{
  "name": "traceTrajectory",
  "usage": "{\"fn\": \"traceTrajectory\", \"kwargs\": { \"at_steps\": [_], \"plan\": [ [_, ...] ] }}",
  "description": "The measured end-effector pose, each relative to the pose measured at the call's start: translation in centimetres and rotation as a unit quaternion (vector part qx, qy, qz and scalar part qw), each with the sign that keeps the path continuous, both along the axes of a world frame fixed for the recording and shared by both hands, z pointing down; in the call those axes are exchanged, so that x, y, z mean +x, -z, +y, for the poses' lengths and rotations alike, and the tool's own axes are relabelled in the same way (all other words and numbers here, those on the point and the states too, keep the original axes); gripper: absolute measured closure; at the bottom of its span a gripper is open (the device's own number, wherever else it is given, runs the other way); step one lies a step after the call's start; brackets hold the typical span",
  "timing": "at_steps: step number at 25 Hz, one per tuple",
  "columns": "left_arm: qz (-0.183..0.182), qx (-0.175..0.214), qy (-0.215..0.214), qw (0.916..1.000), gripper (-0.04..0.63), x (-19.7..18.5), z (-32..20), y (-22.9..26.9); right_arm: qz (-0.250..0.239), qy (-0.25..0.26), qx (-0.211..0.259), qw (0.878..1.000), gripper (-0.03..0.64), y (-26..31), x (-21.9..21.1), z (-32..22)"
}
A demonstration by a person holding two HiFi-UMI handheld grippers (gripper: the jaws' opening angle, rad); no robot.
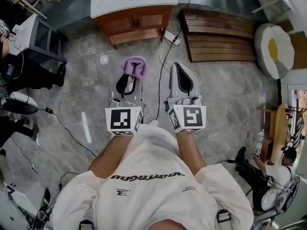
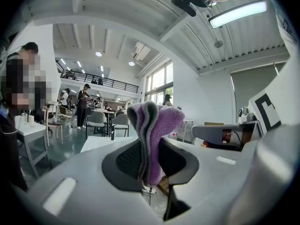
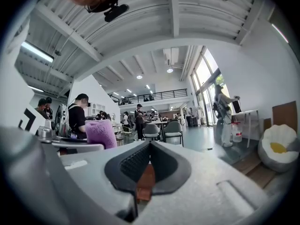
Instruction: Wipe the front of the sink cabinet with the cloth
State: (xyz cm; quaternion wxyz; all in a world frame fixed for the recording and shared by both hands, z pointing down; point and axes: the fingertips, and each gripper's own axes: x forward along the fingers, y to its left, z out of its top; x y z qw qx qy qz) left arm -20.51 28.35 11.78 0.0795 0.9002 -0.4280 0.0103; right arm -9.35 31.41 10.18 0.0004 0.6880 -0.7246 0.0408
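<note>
The left tool (image 2: 149, 159) is clamped on the purple cloth (image 2: 153, 123); the cloth stands bunched between the jaws and projects beyond their tips; the right tool (image 3: 147, 168) is pressed together with nothing between its jaws, just beside the left tool; the sink cabinet (image 1: 135, 25) stands well ahead of both tools, and wiping appears not yet begun. Probable faults: the cloth is held by a narrow fold, so drag against the cabinet front may pull it free; if the projecting wad folds back, bare jaw tips may scrape the wood; a floor cable (image 1: 162, 75) runs between the tools toward the cabinet and may catch a foot on approach.
</note>
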Motion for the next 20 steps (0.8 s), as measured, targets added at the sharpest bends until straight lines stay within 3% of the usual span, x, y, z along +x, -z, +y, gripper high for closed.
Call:
{"fn": "traceTrajectory", "kwargs": {
  "at_steps": [12, 20],
  "plan": [
    [0.038, -0.009, 0.009, 0.9992, 0.515, 1.1, -18.5, 0.9, 0.023, 0.003, -0.010, 1.000, 0.618, 1.4, 1.2, -18.5],
    [0.038, -0.023, 0.026, 0.9987, 0.515, 0.8, -24.9, -0.9, 0.018, 0.015, -0.033, 0.999, 0.620, -0.2, 1.2, -25.8]
  ]
}}
